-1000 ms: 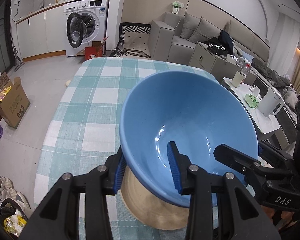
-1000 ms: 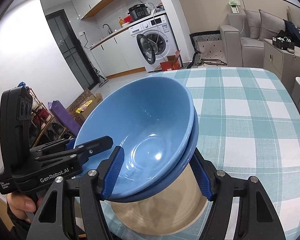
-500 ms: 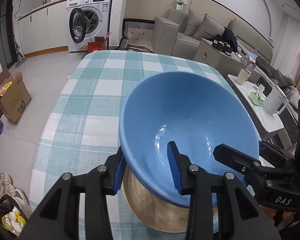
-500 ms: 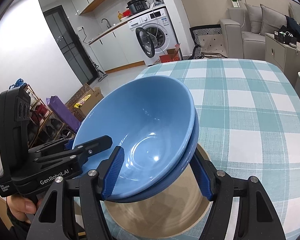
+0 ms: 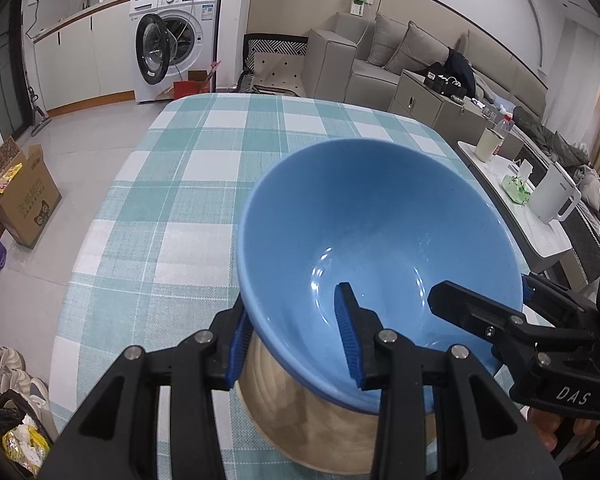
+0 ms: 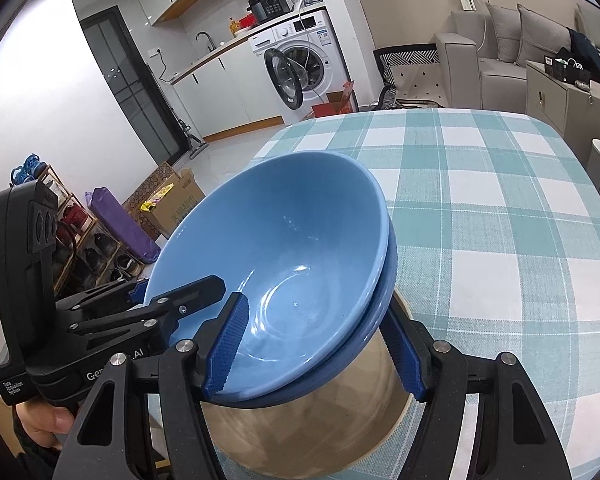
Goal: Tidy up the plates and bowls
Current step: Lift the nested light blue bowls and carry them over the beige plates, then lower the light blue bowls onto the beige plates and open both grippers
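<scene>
Two grippers, one bowl stack
Left gripper and right gripper each pinch the blue bowls' rim — above a tan plate.

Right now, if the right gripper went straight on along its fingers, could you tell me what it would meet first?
The right gripper already straddles the rim of the stacked blue bowls, so going on would push deeper onto them; beyond lies the beige plate and checked tablecloth, though depth is unclear.

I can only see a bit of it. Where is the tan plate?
In both wrist views the tan plate lies on the checked tablecloth at the near edge, directly under the blue bowls both grippers hold.
</scene>
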